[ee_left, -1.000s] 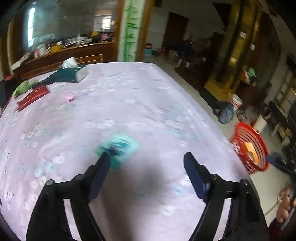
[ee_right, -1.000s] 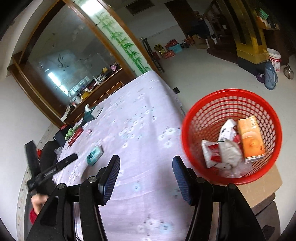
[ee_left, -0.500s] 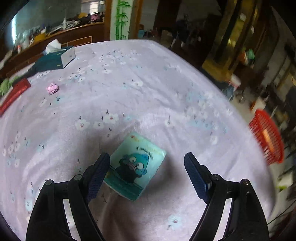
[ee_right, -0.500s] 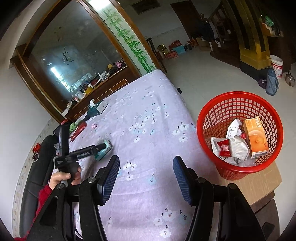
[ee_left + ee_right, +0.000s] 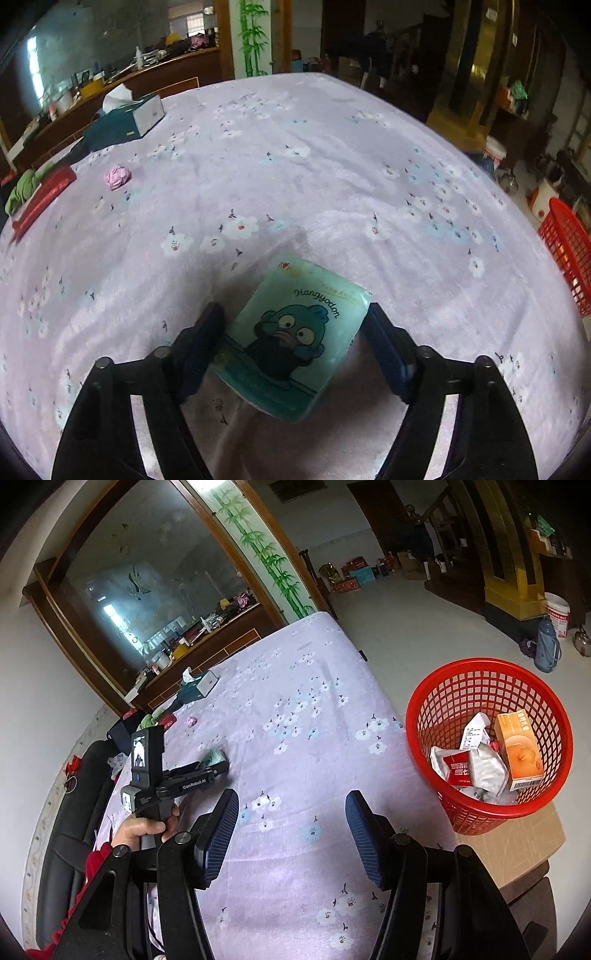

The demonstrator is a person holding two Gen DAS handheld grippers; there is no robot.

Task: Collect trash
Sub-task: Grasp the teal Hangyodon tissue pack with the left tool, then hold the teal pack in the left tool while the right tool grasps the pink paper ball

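Teal tissue pack, lying near the bed's near edge, is sitting between your left gripper's spread fingers, seemingly not yet pinched, while your right gripper is hovering open, facing the red basket.

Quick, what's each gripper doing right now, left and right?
Left gripper: open, fingers on either side of the teal tissue pack, not yet clamped.
Right gripper: open, holding nothing, over the tablecloth.

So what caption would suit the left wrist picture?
Open left hand-held gripper straddling a teal Hangyodon tissue pack on the floral purple tablecloth.
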